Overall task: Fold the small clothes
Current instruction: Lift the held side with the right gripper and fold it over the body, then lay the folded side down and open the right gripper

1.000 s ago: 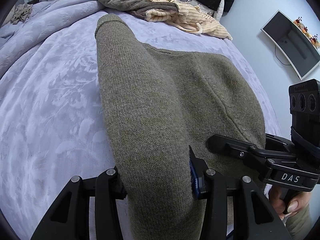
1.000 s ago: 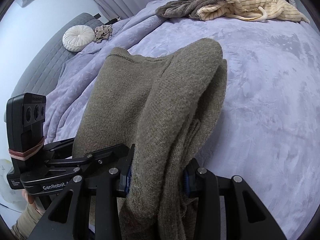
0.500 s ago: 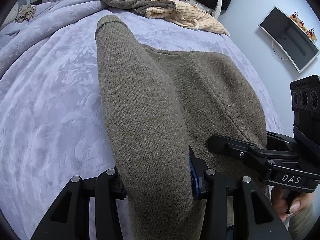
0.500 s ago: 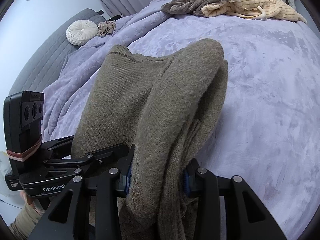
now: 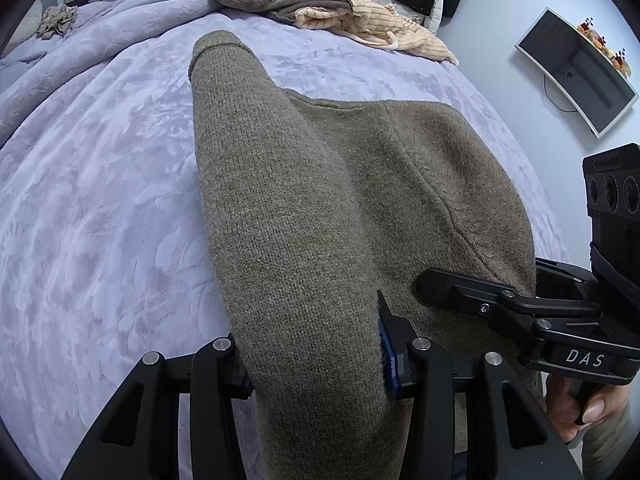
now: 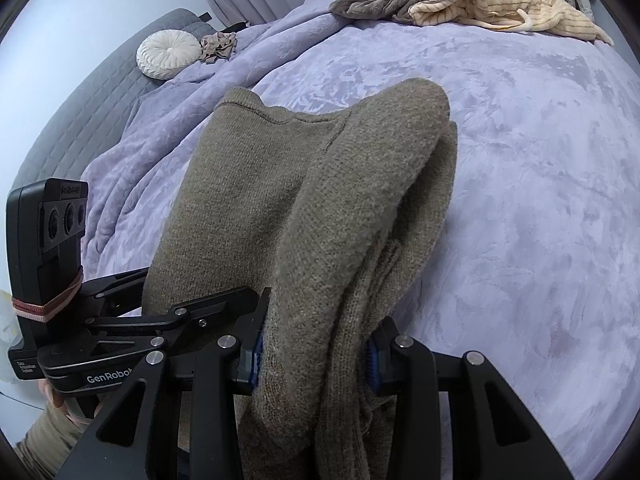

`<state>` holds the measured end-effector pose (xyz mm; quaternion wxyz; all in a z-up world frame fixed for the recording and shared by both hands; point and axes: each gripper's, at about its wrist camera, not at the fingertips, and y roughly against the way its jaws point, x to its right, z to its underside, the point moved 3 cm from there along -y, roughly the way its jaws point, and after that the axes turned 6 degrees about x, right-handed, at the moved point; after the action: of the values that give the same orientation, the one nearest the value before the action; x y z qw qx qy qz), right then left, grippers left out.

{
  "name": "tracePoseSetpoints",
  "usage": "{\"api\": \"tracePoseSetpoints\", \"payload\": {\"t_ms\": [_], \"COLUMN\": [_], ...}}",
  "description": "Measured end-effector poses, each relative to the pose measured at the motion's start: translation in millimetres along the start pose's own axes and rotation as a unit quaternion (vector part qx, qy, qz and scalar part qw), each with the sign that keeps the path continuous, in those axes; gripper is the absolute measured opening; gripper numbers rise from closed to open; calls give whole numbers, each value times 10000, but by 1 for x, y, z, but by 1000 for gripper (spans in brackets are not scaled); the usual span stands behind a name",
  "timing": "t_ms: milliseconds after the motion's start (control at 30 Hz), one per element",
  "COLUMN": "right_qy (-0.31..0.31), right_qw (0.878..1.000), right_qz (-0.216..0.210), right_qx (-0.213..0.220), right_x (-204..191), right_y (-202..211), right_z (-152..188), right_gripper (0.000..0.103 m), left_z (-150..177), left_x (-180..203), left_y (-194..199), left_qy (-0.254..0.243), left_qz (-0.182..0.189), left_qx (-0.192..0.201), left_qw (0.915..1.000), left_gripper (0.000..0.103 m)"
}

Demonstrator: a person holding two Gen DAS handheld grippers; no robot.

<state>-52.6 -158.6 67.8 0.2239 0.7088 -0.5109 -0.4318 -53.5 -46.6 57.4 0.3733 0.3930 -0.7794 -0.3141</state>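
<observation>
Both grippers clamp an olive knit sweater (image 5: 320,208) above a lilac bed (image 5: 100,200). The left gripper (image 5: 316,360) pinches one bunched edge. The right gripper (image 6: 316,352) grips the other.

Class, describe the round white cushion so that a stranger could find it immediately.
Start at the lilac bedspread and follow it to its rumpled far-left edge, where the grey quilted headboard rises. The round white cushion rests against it, beside a small crumpled beige cloth. It alone is a disc, pleated around a centre button.
</observation>
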Motion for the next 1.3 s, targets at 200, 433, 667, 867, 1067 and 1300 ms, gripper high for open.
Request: {"api": "tracePoseSetpoints", "payload": {"t_ms": [200, 433, 667, 867, 1067, 1300], "right_qy": [36, -10, -92, -384, -349, 932], "right_qw": [10000, 9999, 9996, 9986, 9992, 9938], "right_qz": [8, -36, -116, -205, 146, -208], "right_qx": [-48, -134, -233, -296, 92, 570], "right_x": [-4, -2, 7, 27, 36, -18], "right_y": [-4, -17, -29, -36, -1, 50], "right_z": [8, 17, 24, 28, 28, 45], "right_gripper": [41, 41, 41, 56, 57, 57], "left_z": [12, 25, 38, 42, 32, 34], "left_x": [-3, -12, -28, -41, -45, 12], "left_y": [-1, -8, -13, -8, 33, 49], "left_qy": [75, 154, 369, 580, 673, -107], "left_qz": [-7, -17, -72, -76, -358, 434], "left_qx": [-35, -103, -58, -69, 270, 387], "left_qw": [10000, 9998, 9993, 9983, 9967, 9982], "left_gripper": [47, 47, 65, 75, 75, 74]}}
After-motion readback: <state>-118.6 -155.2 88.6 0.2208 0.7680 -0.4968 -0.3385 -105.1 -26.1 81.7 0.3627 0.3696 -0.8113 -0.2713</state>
